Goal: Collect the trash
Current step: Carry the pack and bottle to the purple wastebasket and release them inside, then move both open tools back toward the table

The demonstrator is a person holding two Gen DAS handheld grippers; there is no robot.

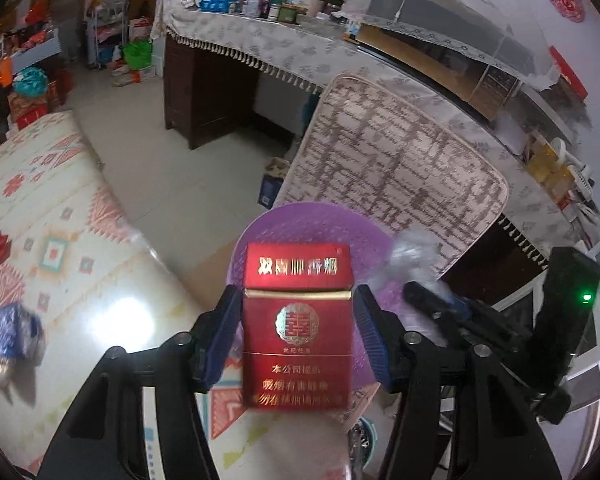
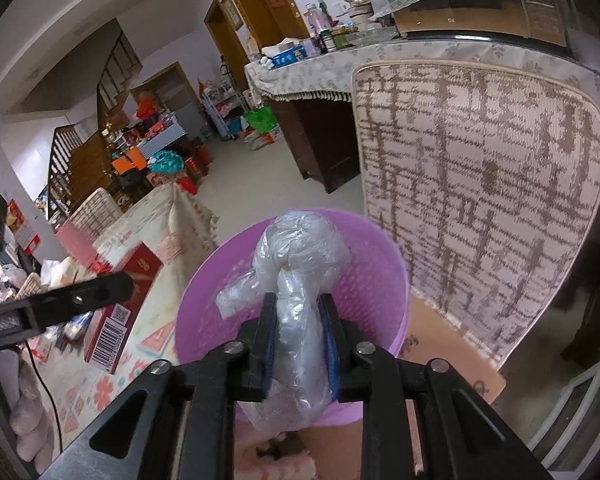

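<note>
- Red cardboard fills the middle of the left wrist view: a cigarette pack point(image 1: 296, 320) stands upright between the left gripper point(image 1: 296, 328), whose blue pads point(image 1: 220, 332) sit at the pack's two sides. A thin gap seems to show at each side, so whether they press on it I cannot tell.
- Behind the pack, the purple basket point(image 1: 311, 224) shows only as a rim and part of its wall.
- At the right of that view the right gripper point(image 1: 431, 300) reaches in, blurred plastic at its tip.
- The right wrist view shows what that one cannot: the right gripper point(image 2: 298, 332) has its pads against a crumpled clear plastic bag point(image 2: 300, 264), which juts over the open basket point(image 2: 379, 280).
- It also shows the basket's whole mouth, and the pack's barcoded side point(image 2: 108, 336) at lower left, beside the left gripper's finger point(image 2: 84, 300).
- Both views show a patterned cushion point(image 2: 479, 200) to the right, leaning against a cloth-covered table point(image 1: 260, 44).
- Only the left view shows a blue wrapper point(image 1: 12, 336) on the patterned cloth at lower left.
</note>
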